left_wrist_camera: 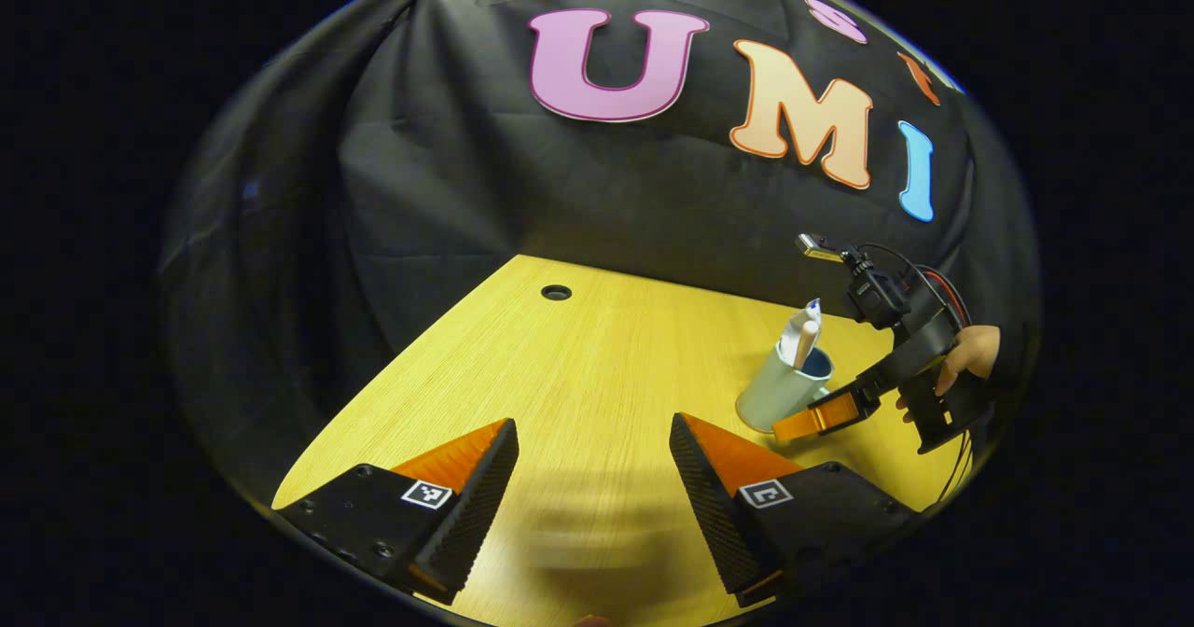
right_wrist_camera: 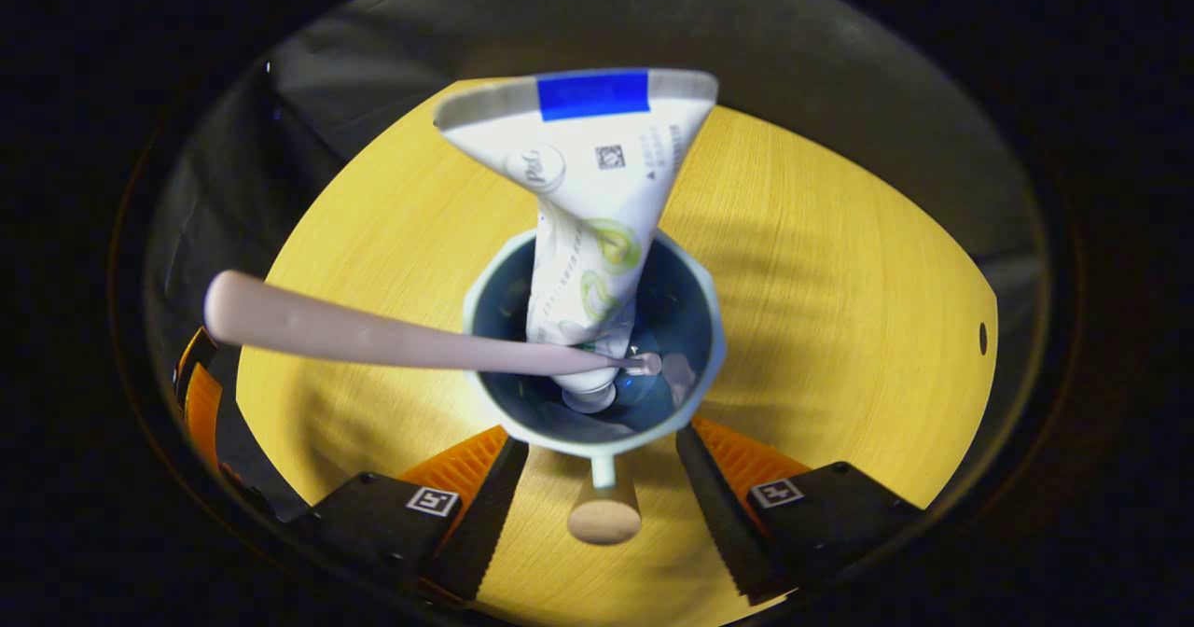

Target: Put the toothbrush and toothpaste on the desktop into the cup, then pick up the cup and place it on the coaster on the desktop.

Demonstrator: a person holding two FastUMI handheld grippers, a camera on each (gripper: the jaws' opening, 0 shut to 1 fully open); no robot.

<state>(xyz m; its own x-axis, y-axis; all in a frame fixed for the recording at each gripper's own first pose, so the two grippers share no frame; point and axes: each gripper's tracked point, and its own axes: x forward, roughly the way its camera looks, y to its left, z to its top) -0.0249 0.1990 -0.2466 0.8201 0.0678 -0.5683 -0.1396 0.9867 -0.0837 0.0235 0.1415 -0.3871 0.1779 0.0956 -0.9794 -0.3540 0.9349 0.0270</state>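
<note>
A pale cup (left_wrist_camera: 779, 394) stands on the wooden desktop (left_wrist_camera: 578, 356) at the right, with the toothpaste tube (left_wrist_camera: 800, 328) and the toothbrush (left_wrist_camera: 806, 340) sticking out of it. From above, the white toothpaste tube (right_wrist_camera: 597, 198) stands in the cup's dark inside (right_wrist_camera: 676, 310), and the pink toothbrush (right_wrist_camera: 373, 338) leans out to the left. My right gripper (right_wrist_camera: 600, 440) is open, its fingers on either side of the cup's handle (right_wrist_camera: 603, 487), not pressing on it. A hand holds that right gripper (left_wrist_camera: 812, 419) beside the cup's base. My left gripper (left_wrist_camera: 592, 424) hangs open over bare desktop, left of the cup.
A small round cable hole (left_wrist_camera: 556, 292) sits near the desktop's far edge, and the black cloth wall (left_wrist_camera: 448, 170) rises right behind it. The other gripper's body (right_wrist_camera: 196, 394) shows at the left rim of the right gripper view.
</note>
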